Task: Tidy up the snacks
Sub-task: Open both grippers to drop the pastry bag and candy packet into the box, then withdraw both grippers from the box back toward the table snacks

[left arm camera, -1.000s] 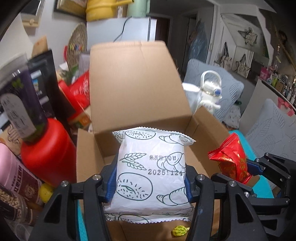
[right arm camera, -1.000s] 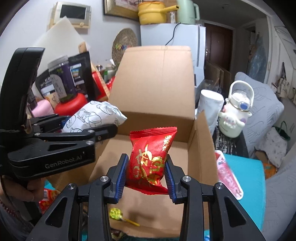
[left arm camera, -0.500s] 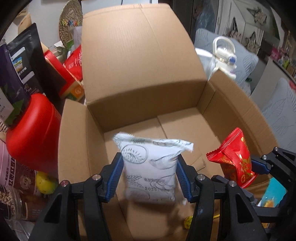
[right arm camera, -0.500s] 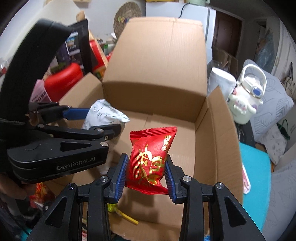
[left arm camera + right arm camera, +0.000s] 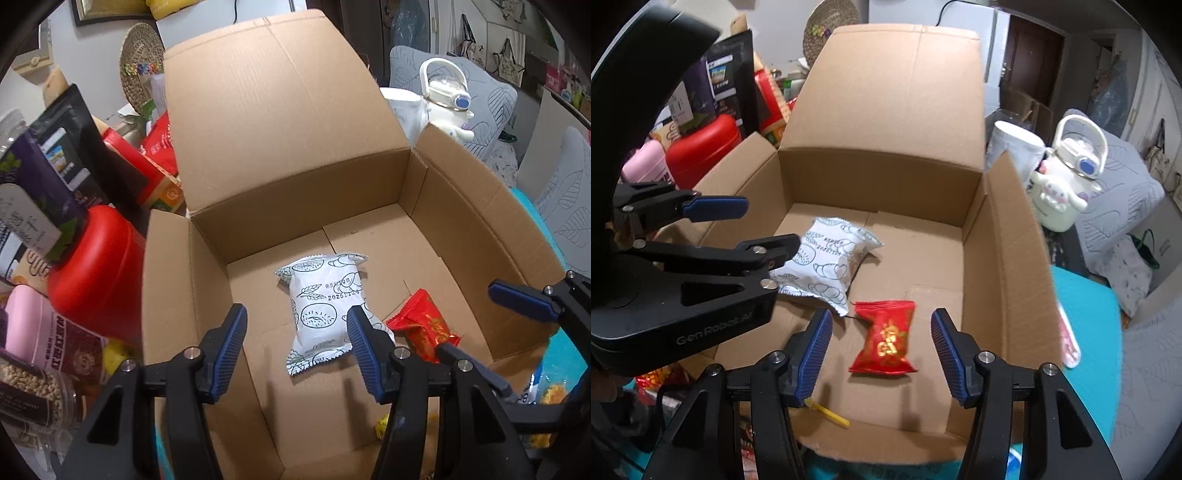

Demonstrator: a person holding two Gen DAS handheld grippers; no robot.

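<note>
Inside cardboard box: white bread packet and red snack packet lie on floor, just beside each other. Left gripper open, empty. Right gripper jaws just been opening, nothing held. I judge: lift both straight up, clear flaps.

White snack packet is showing a printed date code, "2025112" with the last digit hidden. Left claw body is reading "GenRobot.AI" in the right wrist view. Gold characters on the red packet are too blurred to read.
</note>
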